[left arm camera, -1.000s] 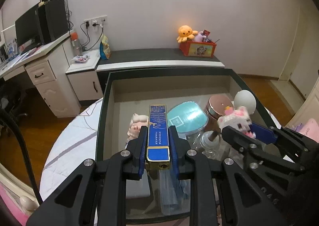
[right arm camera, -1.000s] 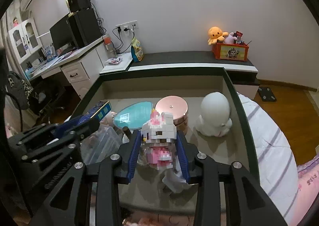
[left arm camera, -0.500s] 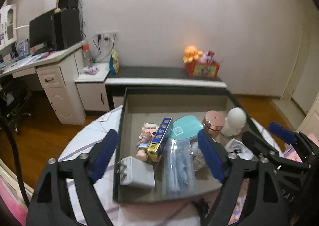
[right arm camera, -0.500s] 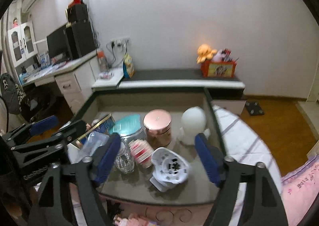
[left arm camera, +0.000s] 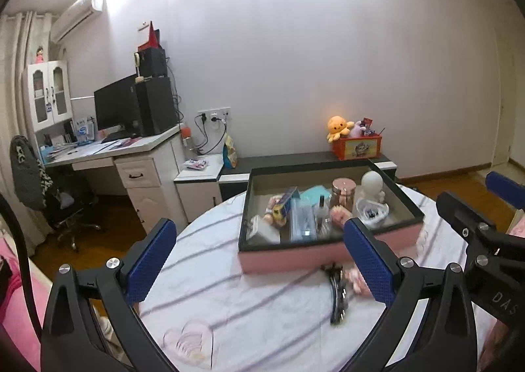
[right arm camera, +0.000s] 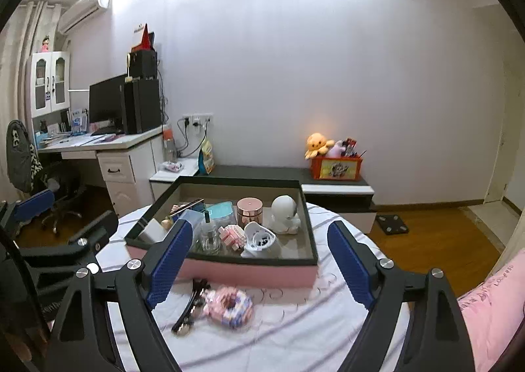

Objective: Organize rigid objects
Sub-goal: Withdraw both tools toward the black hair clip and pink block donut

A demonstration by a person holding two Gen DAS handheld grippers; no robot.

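Observation:
A pink box with a dark rim (left arm camera: 328,260) (right arm camera: 229,268) stands on the round table and holds several objects: a blue and gold box (left arm camera: 284,204), a rose-gold tin (right arm camera: 250,209), a white figurine (right arm camera: 286,214), a pink block toy (right arm camera: 231,236), a glass bottle (right arm camera: 208,234). In front of the box lie a black hair clip (right arm camera: 188,308) (left arm camera: 338,293) and a pink block donut (right arm camera: 229,304). My left gripper (left arm camera: 259,267) is open and empty, pulled back over the table. My right gripper (right arm camera: 259,260) is open and empty, above the clip and donut.
The table has a white striped cloth (left arm camera: 229,299). A desk with a monitor (left arm camera: 118,109) and an office chair (left arm camera: 65,207) stand at the left. A low dark shelf (right arm camera: 279,175) with an orange box and a plush octopus (right arm camera: 316,143) runs along the wall. Pink bedding (right arm camera: 492,299) is at the right.
Both grippers let go of the blue box and the pink block toy into the pink box, opened wide, and drew back and up away from it.

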